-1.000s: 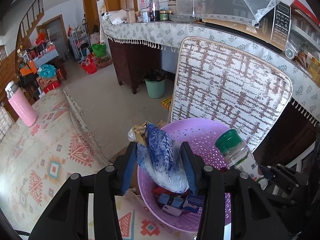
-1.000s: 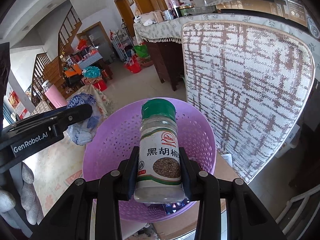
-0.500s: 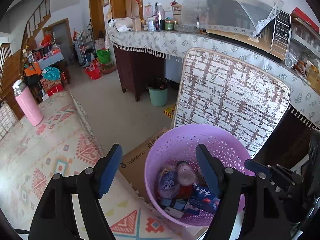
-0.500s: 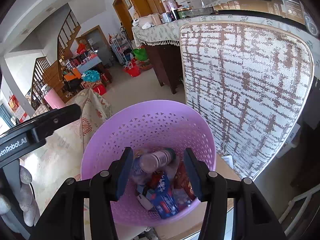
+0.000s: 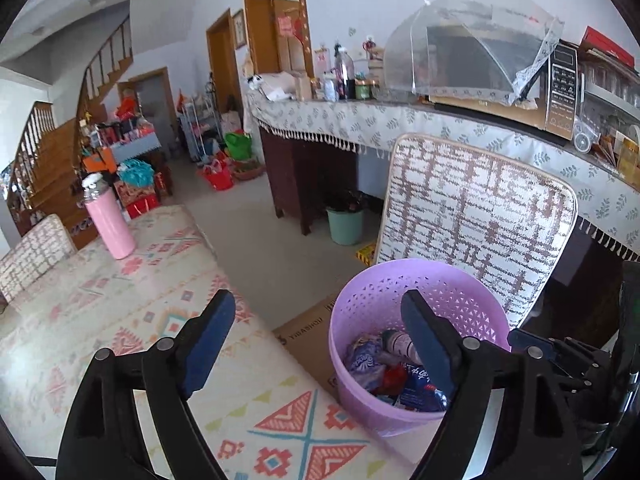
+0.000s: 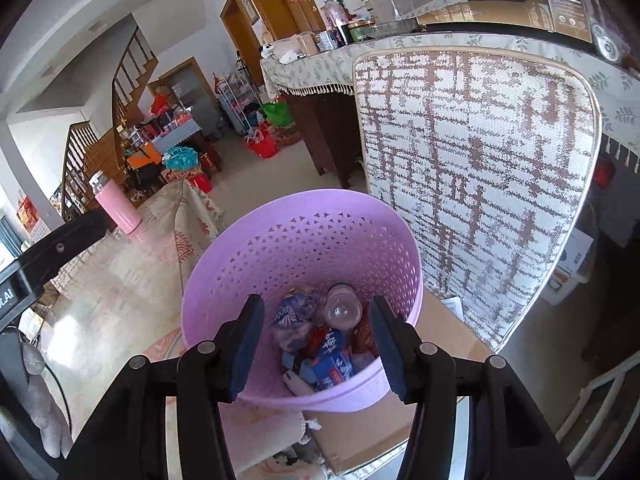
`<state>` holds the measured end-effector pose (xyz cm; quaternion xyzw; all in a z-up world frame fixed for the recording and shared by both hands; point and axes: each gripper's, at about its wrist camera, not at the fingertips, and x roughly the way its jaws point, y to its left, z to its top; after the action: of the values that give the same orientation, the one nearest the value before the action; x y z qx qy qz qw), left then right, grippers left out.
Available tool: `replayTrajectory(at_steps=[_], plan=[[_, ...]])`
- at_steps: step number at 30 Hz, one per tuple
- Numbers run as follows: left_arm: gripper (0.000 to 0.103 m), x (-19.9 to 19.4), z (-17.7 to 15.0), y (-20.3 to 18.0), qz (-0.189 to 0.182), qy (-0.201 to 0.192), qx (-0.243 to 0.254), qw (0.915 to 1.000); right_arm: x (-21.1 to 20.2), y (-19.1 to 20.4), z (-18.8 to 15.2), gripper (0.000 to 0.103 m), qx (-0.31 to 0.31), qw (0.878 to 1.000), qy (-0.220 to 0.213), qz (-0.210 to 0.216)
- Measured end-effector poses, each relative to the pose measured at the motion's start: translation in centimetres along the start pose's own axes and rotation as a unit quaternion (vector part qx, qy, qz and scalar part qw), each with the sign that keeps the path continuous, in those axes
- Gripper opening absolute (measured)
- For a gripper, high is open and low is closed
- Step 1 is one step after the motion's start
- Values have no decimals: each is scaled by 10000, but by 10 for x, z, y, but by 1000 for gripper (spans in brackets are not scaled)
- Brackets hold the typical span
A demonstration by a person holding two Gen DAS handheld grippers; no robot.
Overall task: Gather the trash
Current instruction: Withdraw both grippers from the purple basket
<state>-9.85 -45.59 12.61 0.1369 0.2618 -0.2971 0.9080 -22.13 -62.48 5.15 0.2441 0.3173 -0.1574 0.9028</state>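
1. Blue-padded left gripper [image 5: 316, 340] stands spread wide over the patterned cloth [image 5: 120, 320]; its jaws have just been opening, with nothing between them.
2. Right gripper [image 6: 316, 344] is parted above the basket, jaws just opened further, empty.
3. Purple basket [image 6: 304, 236] sits on a cardboard box [image 6: 444, 332] beside the table edge and holds the bottle [image 6: 342, 306], blue bag [image 6: 296, 312] and wrappers.
4. Behind it stands a woven chair back [image 6: 480, 168].
5. Farther off, a pink flask [image 5: 108, 222] is upright on the cloth.

Pink flask [image 5: 107, 222] upright on patterned tablecloth [image 5: 120, 312]; teal bucket [image 5: 345, 225] under counter [image 5: 360, 120]
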Motion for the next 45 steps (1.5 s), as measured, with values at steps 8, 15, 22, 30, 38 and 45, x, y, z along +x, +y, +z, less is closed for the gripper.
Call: replayTrajectory(at_steps=[8, 15, 22, 30, 38, 45], plan=[[97, -49, -16, 13, 186, -499, -181, 9984, -31, 15, -18, 64, -133, 9997, -184, -61], [99, -84, -28, 30, 370, -627, -539, 9959, -56, 27, -39, 67, -238, 9992, -303, -131], [99, -94, -54, 40, 312, -364, -826, 9954, -72, 33, -59, 68, -283, 9988, -342, -227], [99, -101, -80, 37, 177, -295, -767, 9965, -84, 28, -80, 69, -260, 9981, -300, -468], [100, -90, -104, 23, -59, 139, -519, 9985, -90, 27, -92, 71, -309, 9964, -270, -746], [100, -78, -119, 14, -246, 519, -446, 9974, -93, 31, -96, 74, -510, 9927, -296, -1053]])
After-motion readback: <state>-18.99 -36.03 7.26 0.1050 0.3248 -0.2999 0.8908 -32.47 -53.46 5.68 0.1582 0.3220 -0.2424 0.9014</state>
